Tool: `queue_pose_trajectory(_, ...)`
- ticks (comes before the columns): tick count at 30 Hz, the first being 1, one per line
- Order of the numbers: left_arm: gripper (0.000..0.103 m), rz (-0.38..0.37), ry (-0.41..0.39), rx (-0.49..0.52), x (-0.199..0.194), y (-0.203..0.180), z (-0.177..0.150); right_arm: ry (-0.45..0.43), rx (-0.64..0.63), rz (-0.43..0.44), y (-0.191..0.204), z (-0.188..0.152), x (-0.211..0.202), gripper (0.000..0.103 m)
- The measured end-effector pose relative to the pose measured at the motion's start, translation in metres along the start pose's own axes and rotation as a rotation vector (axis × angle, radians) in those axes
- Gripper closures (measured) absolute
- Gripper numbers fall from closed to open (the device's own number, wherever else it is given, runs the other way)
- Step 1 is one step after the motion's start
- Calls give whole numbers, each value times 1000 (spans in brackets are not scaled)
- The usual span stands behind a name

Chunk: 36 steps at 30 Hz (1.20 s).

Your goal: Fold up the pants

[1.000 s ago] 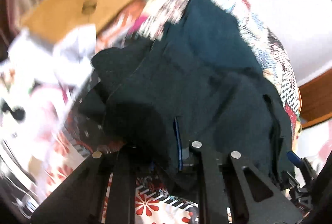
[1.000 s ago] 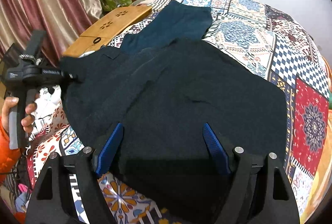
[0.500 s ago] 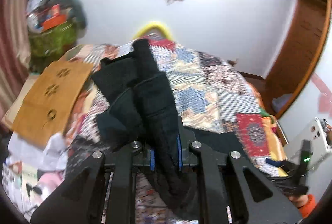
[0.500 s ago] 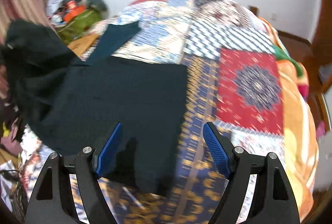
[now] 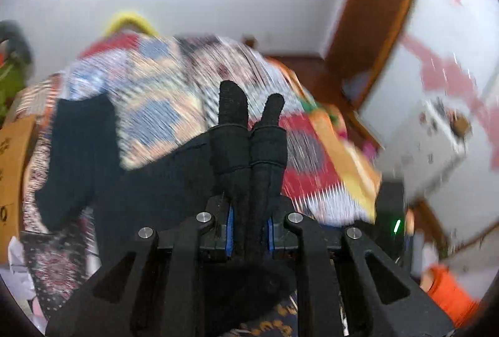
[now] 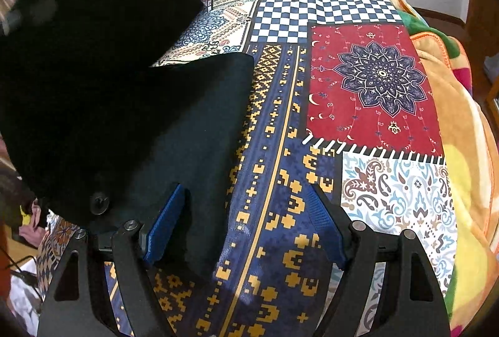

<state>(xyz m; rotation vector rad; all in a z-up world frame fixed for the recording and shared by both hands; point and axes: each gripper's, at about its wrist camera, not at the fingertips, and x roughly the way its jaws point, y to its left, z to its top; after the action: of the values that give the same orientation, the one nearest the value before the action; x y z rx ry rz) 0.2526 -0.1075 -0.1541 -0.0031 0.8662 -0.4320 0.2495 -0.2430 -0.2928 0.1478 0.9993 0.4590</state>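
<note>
Fold underway: left gripper (image 5: 249,235) clamps bunched pants (image 5: 246,149); right gripper (image 6: 240,227), wide open and empty, must pin the fabric left of it.

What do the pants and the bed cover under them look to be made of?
Pants: dark, matte woven cloth, probably cotton-like; it drapes softly and bunches in the shut left claw. Bed cover: thin printed patchwork-pattern fabric, smooth and flat; whether truly pieced cannot be told.

Blurry quilt (image 5: 174,106) past the left claw (image 5: 249,231); pants (image 6: 93,71) cut off left of the right claw (image 6: 243,227).
</note>
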Motion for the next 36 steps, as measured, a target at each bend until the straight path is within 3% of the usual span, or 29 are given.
queue_pose_trajectory(3, 87, 10, 117, 82, 31, -21, -27, -6, 2, 4, -2, -4, -5, 27)
queue_pose_trajectory(6, 83, 37, 225, 92, 50, -24, -44, -13, 12, 6, -5, -9, -13, 27)
queue_pose_trajectory(9, 79, 19, 245, 71, 49, -18, -48, -23, 31, 2, -8, -13, -20, 26)
queue_pose_trajectory(11, 62, -4, 252, 48, 41, -15, -44, -27, 41, -2, -8, -15, -26, 26)
queue_pose_trajectory(12, 42, -18, 252, 24, 34, -13, -41, -30, 41, -8, -8, -14, -28, 26)
queue_pose_trajectory(13, 30, -29, 239, 2, 28, -9, -38, -38, 36, -16, -7, -13, -31, 26)
queue_pose_trajectory(18, 29, -15, 139, -43, -9, 6, -17, -95, 8, -40, -1, -5, -48, 26)
queue_pose_trajectory(22, 17, 122, 44, -22, -26, 37, 2, -147, -13, -42, 10, 0, -65, 26)
queue_pose_trajectory(25, 14, 257, 16, 0, -20, 68, 18, -176, -27, -29, 18, 7, -69, 26)
queue_pose_trajectory(29, 14, 380, 72, 52, 9, 106, 34, -163, -27, -23, 25, 14, -58, 26)
queue_pose_trajectory(36, 14, 389, 253, 12, 100, 164, 30, -118, -8, -24, 31, 18, -35, 26)
